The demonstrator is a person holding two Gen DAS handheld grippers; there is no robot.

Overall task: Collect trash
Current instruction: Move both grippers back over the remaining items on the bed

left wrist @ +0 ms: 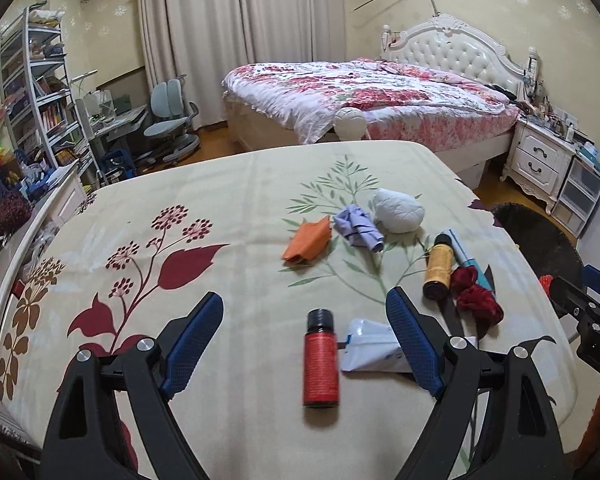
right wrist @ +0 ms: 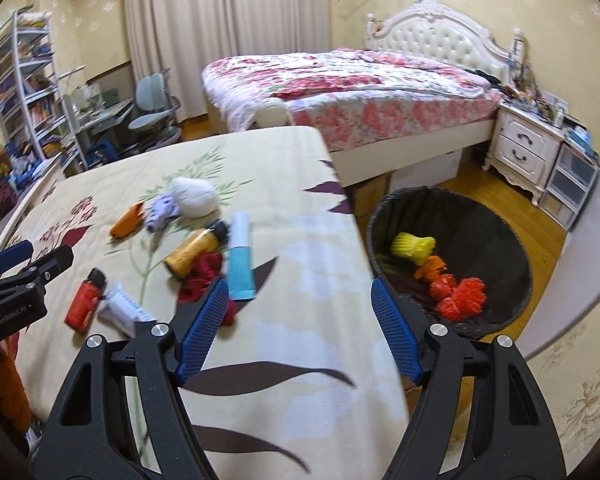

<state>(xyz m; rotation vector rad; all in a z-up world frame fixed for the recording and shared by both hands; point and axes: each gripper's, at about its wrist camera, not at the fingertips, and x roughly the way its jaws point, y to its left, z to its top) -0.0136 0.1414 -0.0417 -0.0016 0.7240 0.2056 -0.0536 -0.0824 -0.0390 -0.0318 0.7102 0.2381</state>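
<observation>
My left gripper (left wrist: 304, 320) is open and empty, with a red bottle (left wrist: 320, 362) and a white crumpled tube (left wrist: 374, 348) lying on the table between its fingers. Beyond lie an orange paper (left wrist: 308, 244), a purple wad (left wrist: 358, 228), a white wad (left wrist: 398, 210), a yellow bottle (left wrist: 438, 266), a dark red net (left wrist: 476, 298) and a blue-white tube (left wrist: 466, 256). My right gripper (right wrist: 296, 308) is open and empty above the table's right edge, beside a black bin (right wrist: 452, 264) that holds yellow, orange and red trash. The left gripper (right wrist: 16, 268) shows at the right wrist view's left edge.
The table wears a cream floral cloth (left wrist: 204, 216). A bed (left wrist: 364, 92), a white nightstand (left wrist: 540, 156), a desk with a chair (left wrist: 168, 120) and a bookshelf (left wrist: 36, 80) stand behind. The bin stands on the wooden floor (right wrist: 540, 224) right of the table.
</observation>
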